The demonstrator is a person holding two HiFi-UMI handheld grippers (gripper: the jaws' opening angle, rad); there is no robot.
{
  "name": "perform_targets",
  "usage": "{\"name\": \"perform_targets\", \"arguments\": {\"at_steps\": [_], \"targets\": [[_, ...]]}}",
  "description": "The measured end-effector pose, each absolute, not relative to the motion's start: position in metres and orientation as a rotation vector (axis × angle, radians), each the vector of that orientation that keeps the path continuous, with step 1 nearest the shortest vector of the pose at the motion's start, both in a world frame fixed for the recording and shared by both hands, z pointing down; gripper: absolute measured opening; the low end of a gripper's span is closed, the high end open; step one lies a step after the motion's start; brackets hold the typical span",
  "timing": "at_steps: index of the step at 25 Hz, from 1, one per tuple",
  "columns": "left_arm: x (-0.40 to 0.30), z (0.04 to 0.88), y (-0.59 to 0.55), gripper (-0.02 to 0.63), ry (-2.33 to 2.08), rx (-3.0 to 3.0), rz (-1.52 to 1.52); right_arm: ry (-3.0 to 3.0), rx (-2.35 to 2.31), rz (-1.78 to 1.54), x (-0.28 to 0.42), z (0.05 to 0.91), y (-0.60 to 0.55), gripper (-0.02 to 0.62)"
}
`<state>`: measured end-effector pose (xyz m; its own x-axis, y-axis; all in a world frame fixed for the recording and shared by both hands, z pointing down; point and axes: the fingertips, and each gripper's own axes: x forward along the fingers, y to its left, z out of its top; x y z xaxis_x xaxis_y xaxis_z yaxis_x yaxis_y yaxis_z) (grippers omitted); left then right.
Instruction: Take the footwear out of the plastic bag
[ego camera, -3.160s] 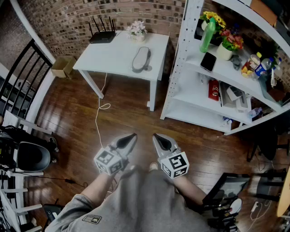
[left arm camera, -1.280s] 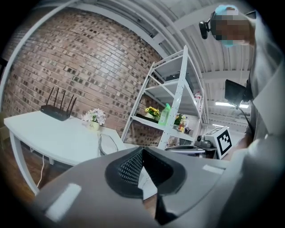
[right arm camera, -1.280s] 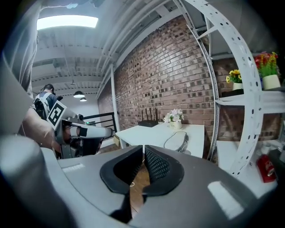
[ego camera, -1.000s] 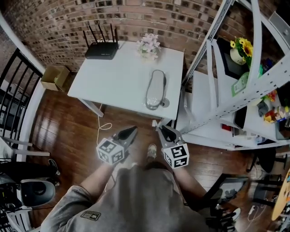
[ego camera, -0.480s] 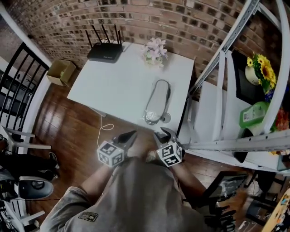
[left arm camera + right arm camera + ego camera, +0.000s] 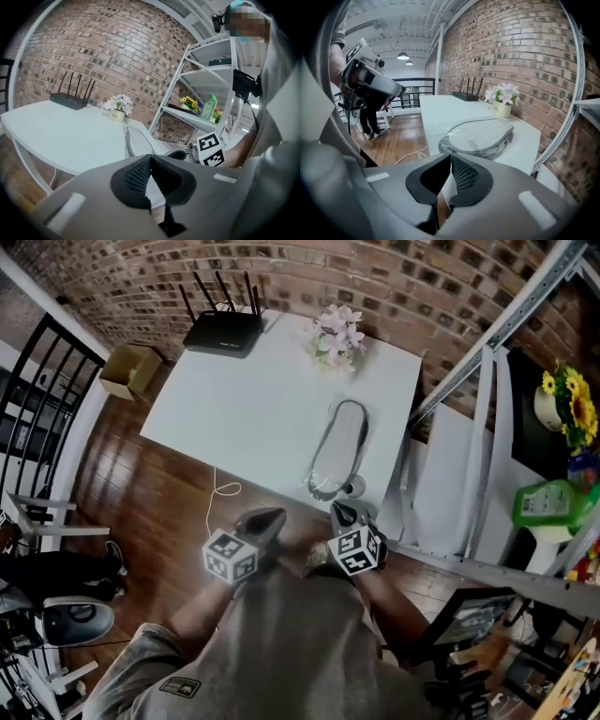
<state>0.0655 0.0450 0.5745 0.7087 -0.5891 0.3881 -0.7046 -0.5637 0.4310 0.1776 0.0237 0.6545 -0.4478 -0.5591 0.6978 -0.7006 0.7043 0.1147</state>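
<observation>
The footwear lies in a clear plastic bag [image 6: 339, 448] near the right front of the white table [image 6: 253, 409]; it is a long grey oval shape. In the right gripper view the bag [image 6: 480, 137] sits just beyond my jaws, and in the left gripper view the bag [image 6: 137, 140] is ahead and slightly left. My left gripper [image 6: 276, 515] and right gripper [image 6: 337, 507] hover side by side over the floor at the table's front edge. Both are shut with nothing between the jaws. Neither touches the bag.
A black router [image 6: 225, 329] and a small pot of flowers [image 6: 342, 334] stand at the table's back. A white metal shelf unit [image 6: 487, 456] stands close on the right, holding flowers and a green bottle. A white cable [image 6: 220, 502] trails on the wooden floor.
I have walked up to the table, so it and the bag now fill more of the view. Both grippers now sit just short of its front edge.
</observation>
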Motion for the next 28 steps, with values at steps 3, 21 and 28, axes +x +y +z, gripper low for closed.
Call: {"name": "perform_targets", "arguments": {"at_steps": [3,21,28], "targets": [[0.06,0.58,0.034,0.002,-0.944,2.357,0.279,-2.183,0.97,0.29,0.166,0.651,0.018,0.012],[-0.035,0.596,-0.04,0.002,-0.805,2.405,0.316,-2.185,1.056,0.397,0.045,0.648,-0.037,0.012],[-0.071,0.599,-0.061,0.002,-0.79,2.413,0.336,-2.2,1.045,0.428,-0.002,0.651,-0.052,0.018]]}}
